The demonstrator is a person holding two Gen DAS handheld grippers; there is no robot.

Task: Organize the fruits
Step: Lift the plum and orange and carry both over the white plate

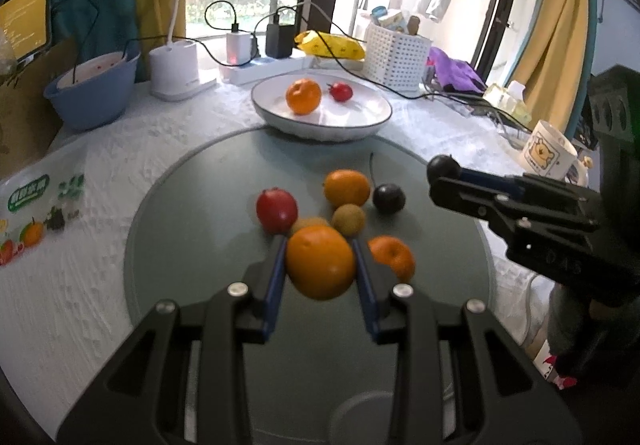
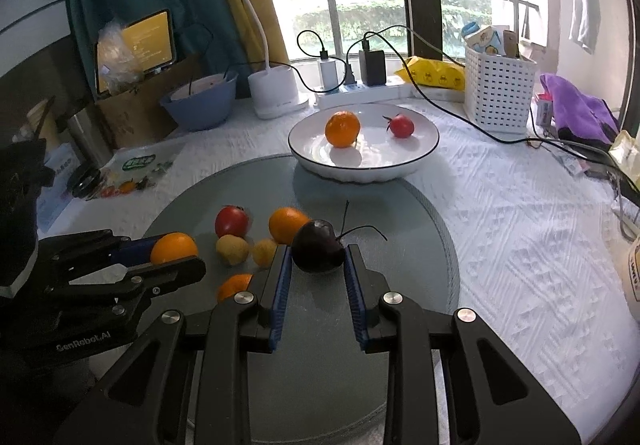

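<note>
Your left tool (image 1: 320, 245) clamps an orange (image 1: 320, 262), your right tool (image 2: 316, 251) a dark plum (image 2: 318, 251), stem (image 2: 362, 230) trailing right over the worktop (image 2: 520, 245).

white plate (image 2: 424, 153) with a thin dark rim, orange (image 2: 342, 128) and red tomato (image 2: 401, 125) in it; grey-green round mat (image 2: 400, 285), white textured desk (image 2: 520, 245) cloth, near-black plum (image 2: 318, 251), blue-padded fingers (image 2: 282, 285).
</note>
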